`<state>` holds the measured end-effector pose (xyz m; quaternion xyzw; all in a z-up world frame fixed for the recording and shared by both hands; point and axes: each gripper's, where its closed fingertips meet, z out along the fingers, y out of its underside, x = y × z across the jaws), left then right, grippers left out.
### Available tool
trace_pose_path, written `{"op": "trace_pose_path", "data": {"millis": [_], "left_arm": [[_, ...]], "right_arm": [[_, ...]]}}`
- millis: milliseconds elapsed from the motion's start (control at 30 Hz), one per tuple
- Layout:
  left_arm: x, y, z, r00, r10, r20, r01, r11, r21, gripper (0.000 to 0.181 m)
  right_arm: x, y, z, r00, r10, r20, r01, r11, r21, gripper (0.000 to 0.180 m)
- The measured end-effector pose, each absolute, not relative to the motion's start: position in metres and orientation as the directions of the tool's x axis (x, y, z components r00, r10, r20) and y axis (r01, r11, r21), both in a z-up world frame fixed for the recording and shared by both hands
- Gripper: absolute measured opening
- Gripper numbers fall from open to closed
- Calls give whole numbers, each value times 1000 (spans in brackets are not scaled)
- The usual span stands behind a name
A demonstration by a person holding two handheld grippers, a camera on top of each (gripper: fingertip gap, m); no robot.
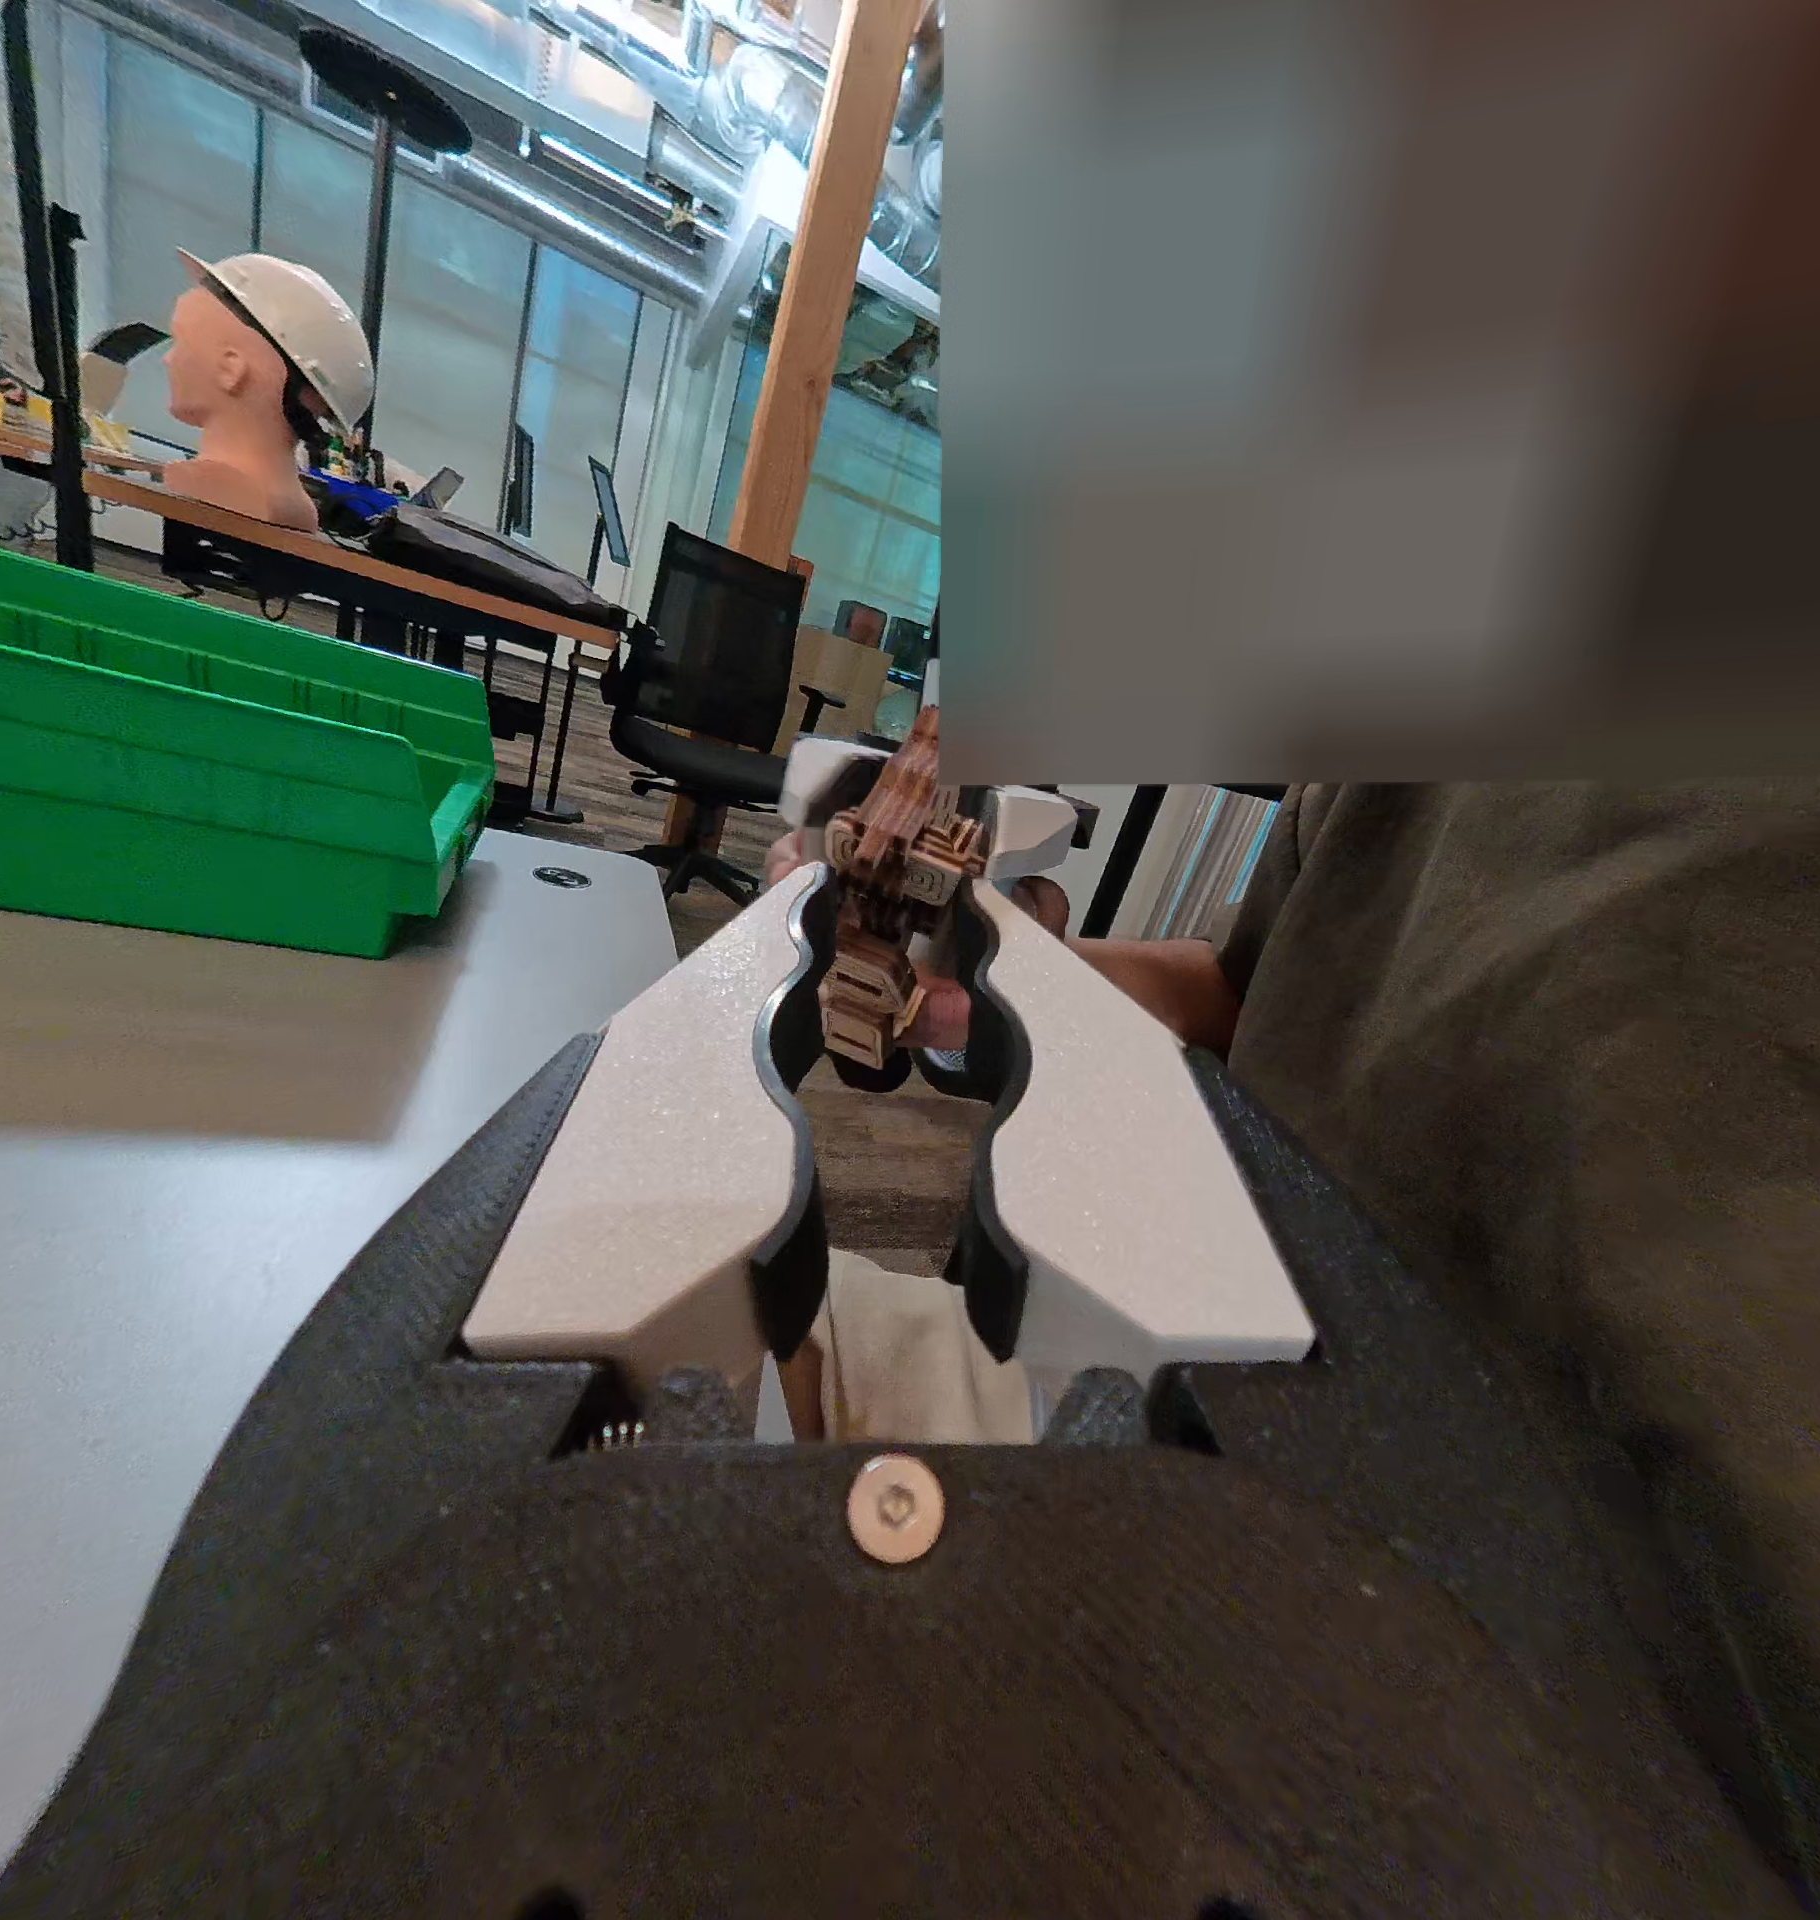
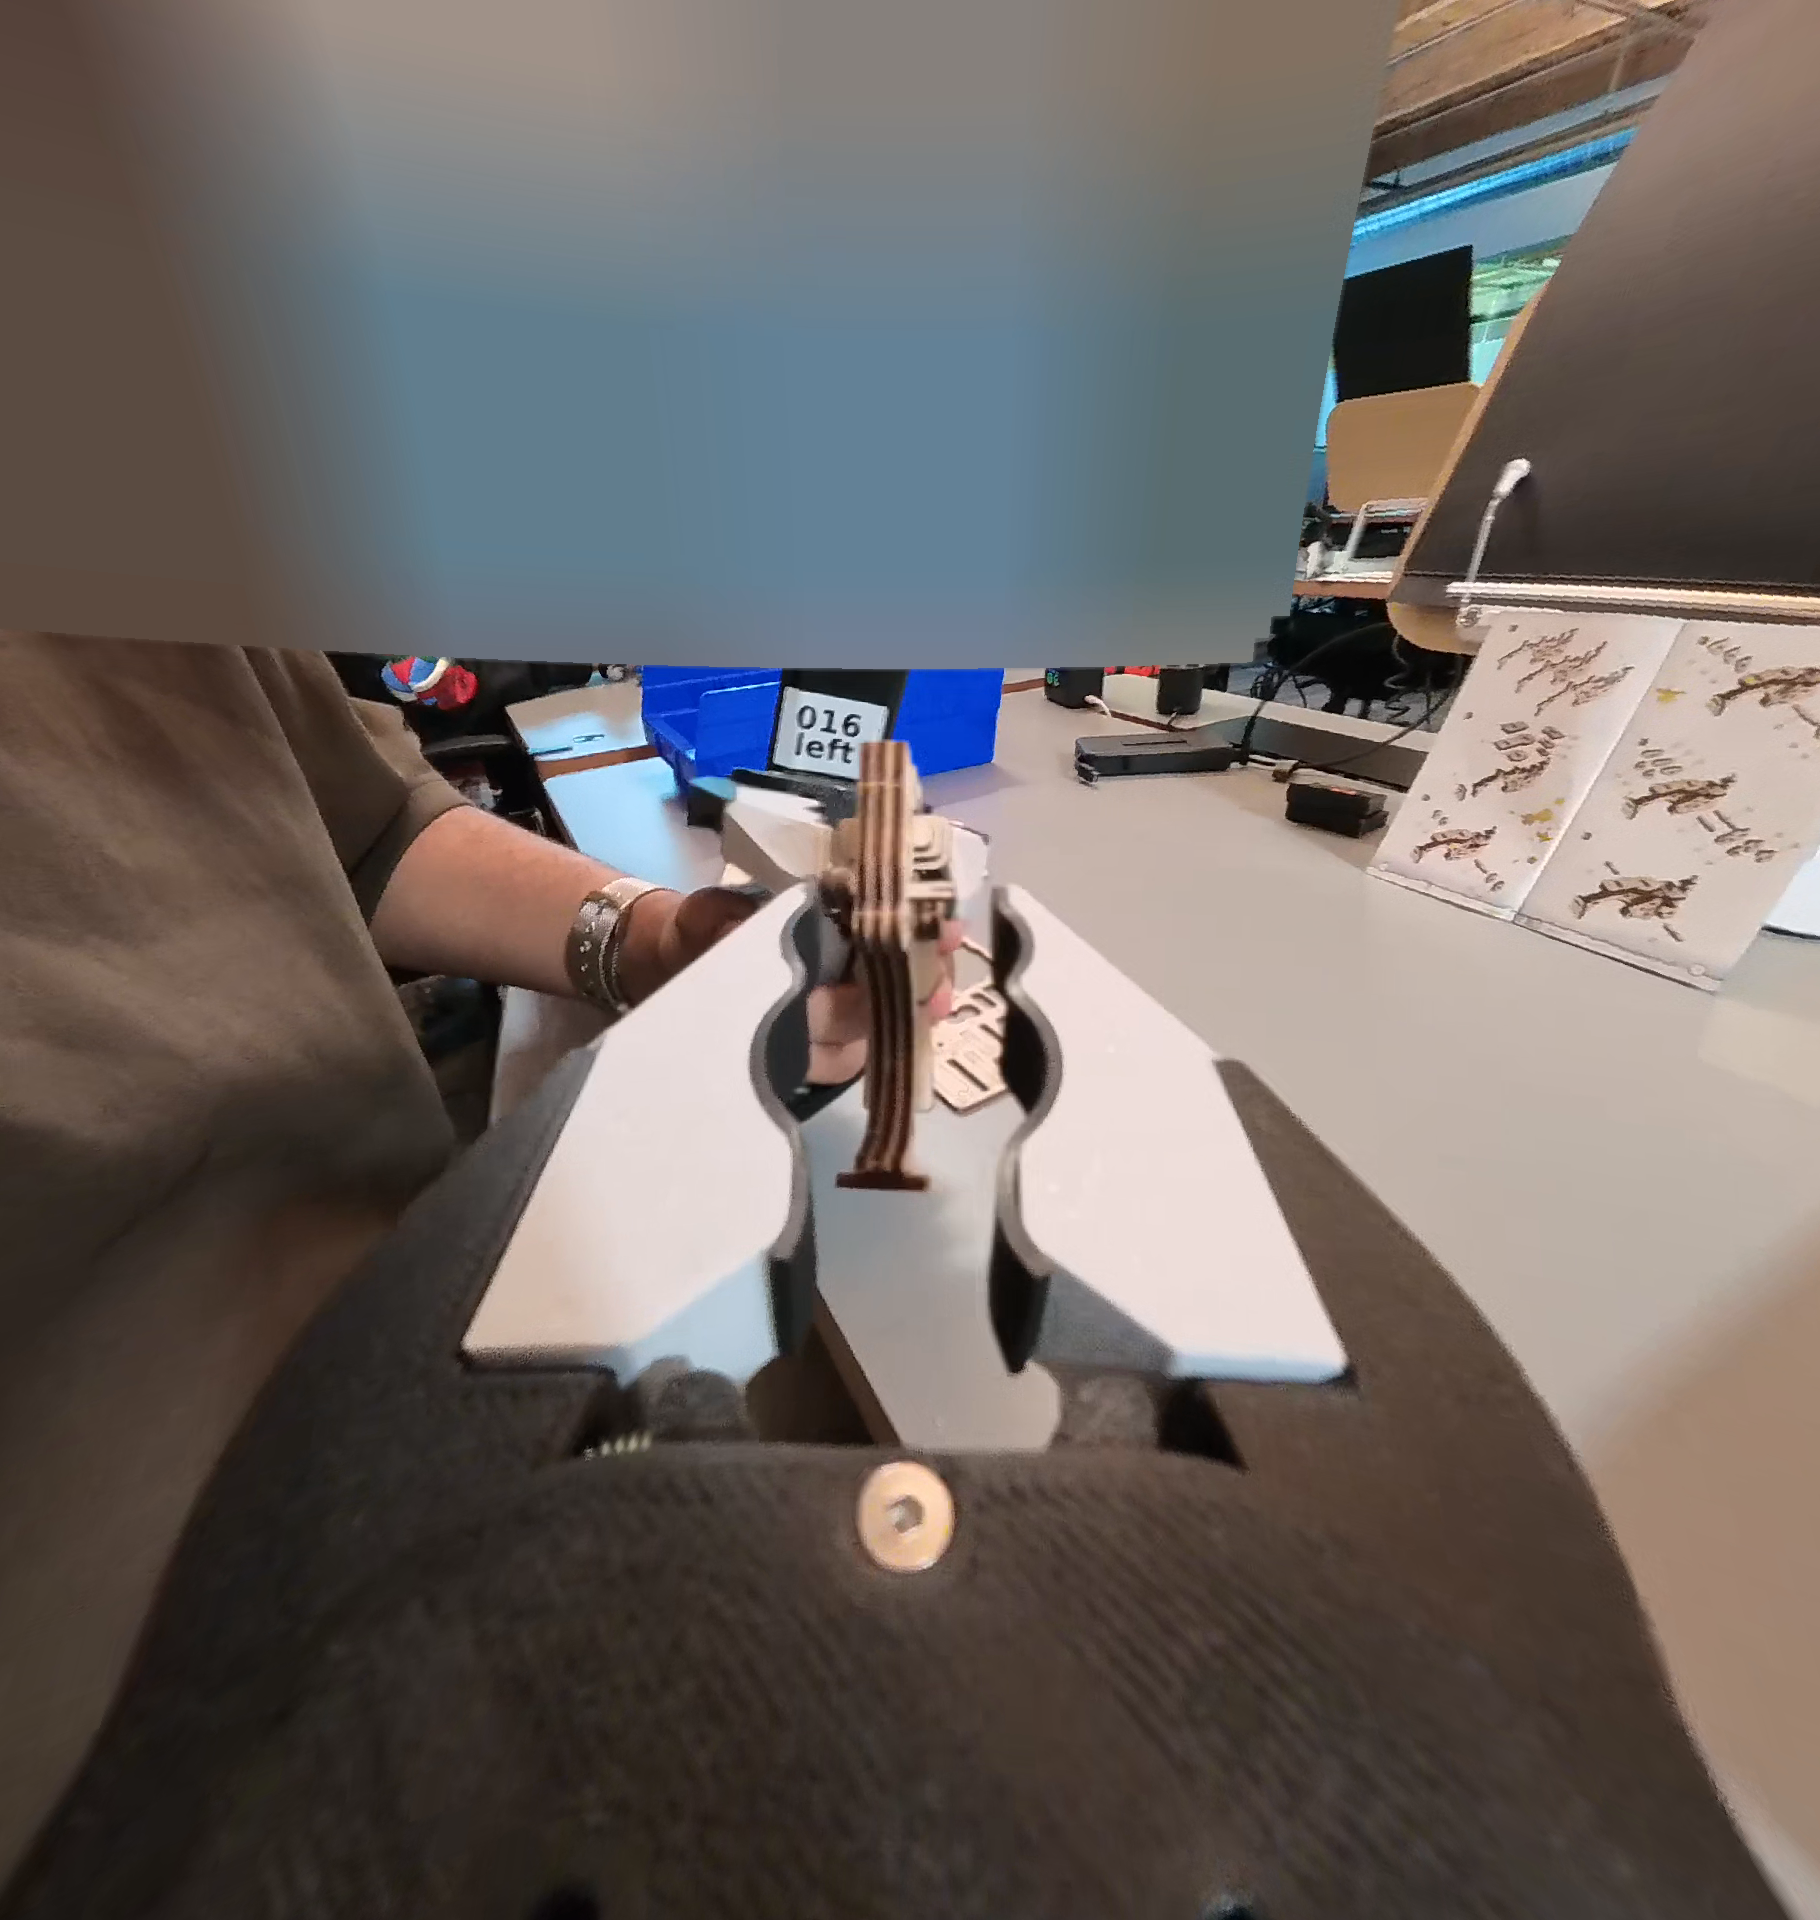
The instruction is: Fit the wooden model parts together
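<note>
A small layered plywood model point(image 1: 890, 914) is held in the air between both grippers, off the table's near edge. My left gripper point(image 1: 895, 888) is shut on its middle, with both fingertips pressed to its sides. The right gripper's white fingers point(image 1: 1036, 831) flank the model's far end. In the right wrist view my right gripper point(image 2: 901, 904) is closed around the model point(image 2: 890, 935). A striped plywood strip runs back between its fingers, and a thin gap shows at the right finger. The left gripper point(image 2: 781, 821) holds the model from behind.
Stacked green bins point(image 1: 210, 748) stand on the grey table point(image 1: 158, 1299) at left. Illustrated instruction sheets point(image 2: 1612, 810) lean at right under a monitor point(image 2: 1664, 416). A blue bin point(image 2: 947, 717) sits at the back. Loose wooden sheet parts point(image 2: 973, 1049) lie below the model. The person's torso point(image 1: 1508, 1143) is close by. The tips of both grippers are at nearly the same place.
</note>
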<state>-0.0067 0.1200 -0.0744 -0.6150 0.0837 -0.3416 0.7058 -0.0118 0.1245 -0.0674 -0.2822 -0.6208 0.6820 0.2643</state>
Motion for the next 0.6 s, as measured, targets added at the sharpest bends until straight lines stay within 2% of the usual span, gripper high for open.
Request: {"op": "trace_pose_path", "data": {"millis": [33, 67, 100, 267, 300, 367, 433, 600], "left_arm": [[-7, 120, -75, 753, -584, 304, 381, 10, -925, 20], [-7, 121, -76, 757, -579, 303, 377, 8, -926, 20], [-7, 120, -76, 757, -582, 298, 370, 7, -929, 20], [-7, 121, -76, 758, -579, 299, 372, 8, -928, 20], [-7, 121, -76, 757, -580, 302, 376, 7, -927, 20], [-8, 121, -76, 754, -581, 305, 379, 6, -925, 20], [-7, 121, -78, 757, -582, 299, 370, 3, -929, 20], [-6, 120, -77, 755, -585, 297, 368, 3, -930, 20]], "right_arm": [[-14, 126, -68, -689, 721, -64, -9, -97, -995, 37], [-14, 127, -68, -693, 718, -64, -8, -97, -995, 34], [-11, 123, -69, -714, 697, -56, -10, -90, -996, 24], [-9, 123, -69, -717, 697, -32, -25, -71, -997, 23], [-10, 123, -68, -713, 700, -40, -22, -80, -997, 24], [-13, 126, -68, -693, 719, -52, -22, -93, -995, 36], [-10, 123, -70, -715, 697, -43, -22, -84, -996, 23], [-8, 123, -69, -722, 692, -29, -23, -65, -998, 23]]}}
